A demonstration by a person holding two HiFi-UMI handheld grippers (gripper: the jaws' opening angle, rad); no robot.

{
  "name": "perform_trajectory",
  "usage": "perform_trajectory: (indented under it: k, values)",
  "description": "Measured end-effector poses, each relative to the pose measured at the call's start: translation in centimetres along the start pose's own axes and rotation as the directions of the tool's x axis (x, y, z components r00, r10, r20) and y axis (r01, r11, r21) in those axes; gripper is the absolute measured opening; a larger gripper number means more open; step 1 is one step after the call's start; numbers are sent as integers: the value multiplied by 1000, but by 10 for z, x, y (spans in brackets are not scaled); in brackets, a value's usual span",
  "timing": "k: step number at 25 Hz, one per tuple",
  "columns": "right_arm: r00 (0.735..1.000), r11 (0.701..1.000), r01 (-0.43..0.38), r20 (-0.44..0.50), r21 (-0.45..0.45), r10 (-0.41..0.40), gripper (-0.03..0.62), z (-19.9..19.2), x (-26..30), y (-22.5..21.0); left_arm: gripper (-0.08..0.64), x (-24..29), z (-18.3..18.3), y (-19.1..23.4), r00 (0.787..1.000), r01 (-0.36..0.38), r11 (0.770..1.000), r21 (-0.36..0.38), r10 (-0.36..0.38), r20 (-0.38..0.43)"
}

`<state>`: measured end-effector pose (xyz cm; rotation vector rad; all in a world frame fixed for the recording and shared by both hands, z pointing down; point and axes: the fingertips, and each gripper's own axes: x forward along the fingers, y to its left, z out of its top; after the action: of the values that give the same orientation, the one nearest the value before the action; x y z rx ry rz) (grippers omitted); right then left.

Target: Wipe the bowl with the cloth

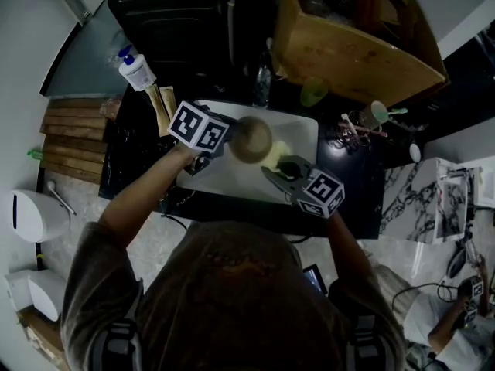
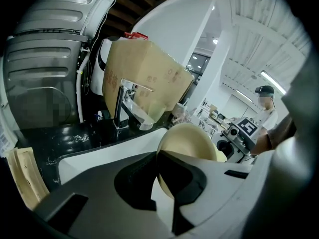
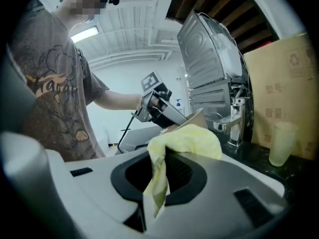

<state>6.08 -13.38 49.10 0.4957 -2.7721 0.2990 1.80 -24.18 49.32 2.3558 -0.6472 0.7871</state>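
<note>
Right gripper (image 3: 155, 185): shut on cloth (image 3: 185, 141). Left gripper (image 2: 164, 183): clamped on rim of bowl (image 2: 188, 139), held tilted over sink (image 1: 303, 128). We'd grip firmly and sweep the cloth round.

Dim, underexposed head view; gripper views brighter under ceiling lights, fisheye-warped with dark vignetted edges

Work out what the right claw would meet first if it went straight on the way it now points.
Most likely the bowl held by the left claw: it sits just beyond the cloth in the right claw, though depth is unclear.
</note>
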Motion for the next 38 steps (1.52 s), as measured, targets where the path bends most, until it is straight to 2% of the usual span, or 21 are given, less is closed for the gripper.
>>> perform_trajectory:
  k: [11, 18, 23, 33, 38]
  values:
    - [997, 996, 25, 76, 83, -31, 37, 1, 12, 6, 12, 2, 8, -3, 999, 21, 999, -49, -19, 40]
    - [994, 992, 19, 103, 123, -31, 36, 1, 27, 10, 11, 3, 14, -9, 998, 24, 999, -40, -21, 59]
    - [987, 984, 37, 145, 174, -63, 37, 6, 35, 7, 11, 3, 20, -13, 996, 33, 998, -52, -28, 88]
    - [983, 978, 50, 165, 203, -85, 37, 3, 53, 4, 12, 9, 18, -36, 993, 105, 993, -46, -102, 64]
    - [981, 976, 82, 159, 199, -115, 36, 2, 56, -3, 12, 12, 12, -48, 988, 151, 987, -52, -149, 43]
